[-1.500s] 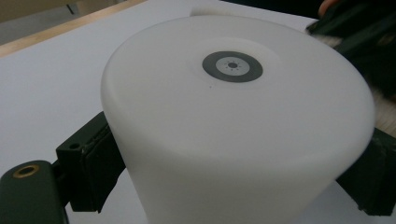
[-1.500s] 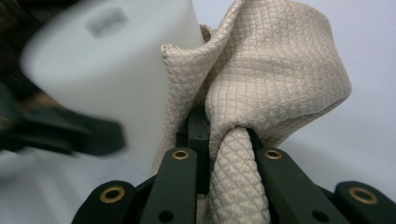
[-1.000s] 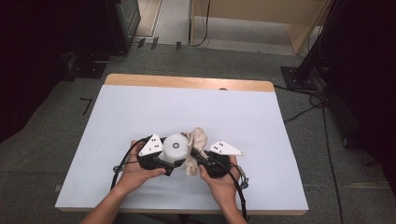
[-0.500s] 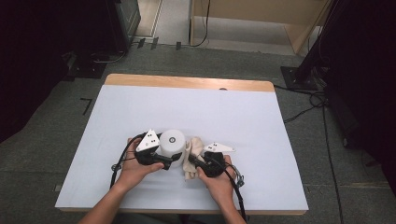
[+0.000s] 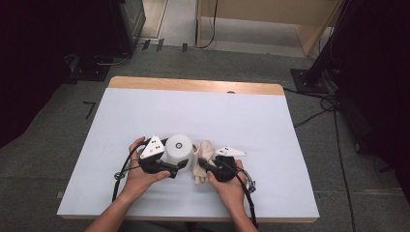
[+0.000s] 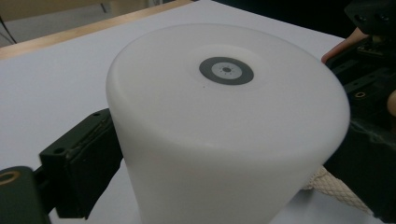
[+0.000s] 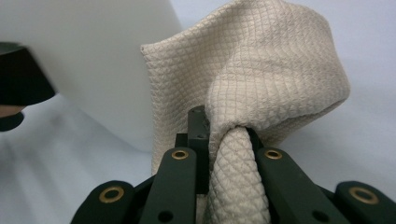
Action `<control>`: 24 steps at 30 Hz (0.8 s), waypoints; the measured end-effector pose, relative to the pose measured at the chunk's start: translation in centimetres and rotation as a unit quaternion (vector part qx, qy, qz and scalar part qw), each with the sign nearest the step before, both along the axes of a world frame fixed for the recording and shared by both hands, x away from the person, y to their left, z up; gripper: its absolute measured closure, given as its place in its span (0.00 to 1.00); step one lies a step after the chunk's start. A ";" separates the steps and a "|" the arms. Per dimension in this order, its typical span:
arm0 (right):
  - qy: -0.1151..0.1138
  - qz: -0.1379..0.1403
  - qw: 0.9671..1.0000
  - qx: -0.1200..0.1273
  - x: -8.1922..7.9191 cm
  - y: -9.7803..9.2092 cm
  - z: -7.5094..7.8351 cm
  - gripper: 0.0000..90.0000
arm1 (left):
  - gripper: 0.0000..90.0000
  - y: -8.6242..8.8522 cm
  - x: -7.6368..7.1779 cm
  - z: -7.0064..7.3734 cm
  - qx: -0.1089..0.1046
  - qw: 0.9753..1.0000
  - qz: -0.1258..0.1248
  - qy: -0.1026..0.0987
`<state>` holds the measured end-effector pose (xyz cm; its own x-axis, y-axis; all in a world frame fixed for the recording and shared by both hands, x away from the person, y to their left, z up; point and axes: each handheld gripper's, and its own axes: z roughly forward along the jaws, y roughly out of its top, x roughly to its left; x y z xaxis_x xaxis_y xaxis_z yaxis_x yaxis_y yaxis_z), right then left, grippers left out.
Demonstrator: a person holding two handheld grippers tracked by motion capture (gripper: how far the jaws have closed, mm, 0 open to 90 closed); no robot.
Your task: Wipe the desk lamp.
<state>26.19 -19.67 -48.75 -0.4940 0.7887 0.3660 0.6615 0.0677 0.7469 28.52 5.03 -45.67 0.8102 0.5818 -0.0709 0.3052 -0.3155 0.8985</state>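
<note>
High view: both grippers work near the front edge of the white counter [image 5: 145, 111], with a white cylindrical container [image 5: 179, 147] standing upside down between them, its flat base with a small grey ring mark facing up. Left gripper [image 5: 175, 166] has its fingers [image 6: 79, 158] clenched on the container's side wall; the left gripper view shows one black finger pressed against the wall at lower left and the other at the right edge, so the container sits squarely in the grasp. Right gripper [image 5: 203, 164] grasps a beige waffle-weave cloth [image 5: 202, 159], which lies just beside the container, touching its right side. Right gripper view confirms this: a twisted bunch of cloth [image 7: 243, 93] is pinched between the fingers, and a free flap rests against the white wall. Judgement: the step in hand is wiping the container's outside with the cloth while the left gripper steadies it. To do it well, hold the left grasp firm and low so the container does not tip or slide, press the loose flap rather than the hard fingers against the wall, and sweep around the curve in short arcs. Risk: the pinch is narrow, so the cloth may slip out under drag.
</note>
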 end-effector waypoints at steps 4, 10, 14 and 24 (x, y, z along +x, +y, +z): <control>0.002 -0.004 1.000 0.006 0.2 -0.3 0.0 0.92 | 0.00 -1.0 -0.5 0.1 0.014 0.999 0.034 -0.005; 0.000 0.001 1.000 0.008 0.1 0.1 -0.1 0.92 | 0.09 -1.5 -0.6 -0.3 0.035 0.997 0.069 -0.012; -0.005 0.006 1.000 0.009 0.0 0.2 0.1 0.92 | 0.10 -0.8 0.0 -0.2 0.026 0.999 0.044 -0.007; -0.075 0.001 0.996 0.039 -1.2 -0.4 4.0 0.92 | 0.10 -0.2 1.0 -0.6 0.024 0.997 -0.067 -0.036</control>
<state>24.98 -20.12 -44.75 -0.5498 0.7596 0.3475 0.5418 0.0077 0.8405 29.54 4.88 -46.26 0.8829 0.4693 0.0150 0.1934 -0.3926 0.8991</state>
